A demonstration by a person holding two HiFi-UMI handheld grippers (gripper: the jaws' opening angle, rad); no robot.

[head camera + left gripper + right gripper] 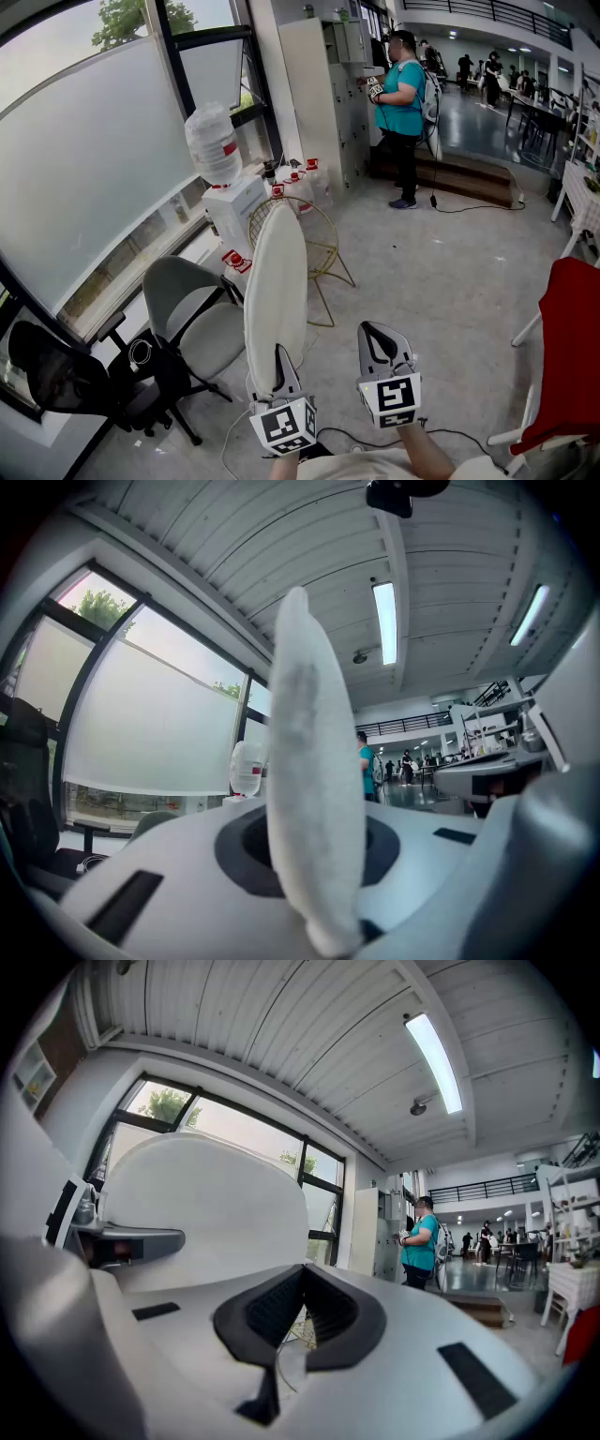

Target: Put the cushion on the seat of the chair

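Observation:
My left gripper (279, 364) is shut on the lower edge of a round white cushion (277, 286), which stands upright on its edge. In the left gripper view the cushion (314, 789) rises edge-on from between the jaws of the left gripper (323, 869). Beside it my right gripper (368, 328) holds nothing, its fingertips together; in its own view the right gripper (302, 1274) shows black pads meeting at the tip, with the cushion (202, 1208) to its left. A gold wire chair (323, 234) stands partly behind the cushion. A grey office chair (192, 314) stands to the left.
A water dispenser (230, 211) with a bottle stands by the window. A black office chair (66, 380) is at the lower left, a red chair (572, 347) at the right. A person in a teal shirt (403, 98) stands at white lockers (328, 94) further off.

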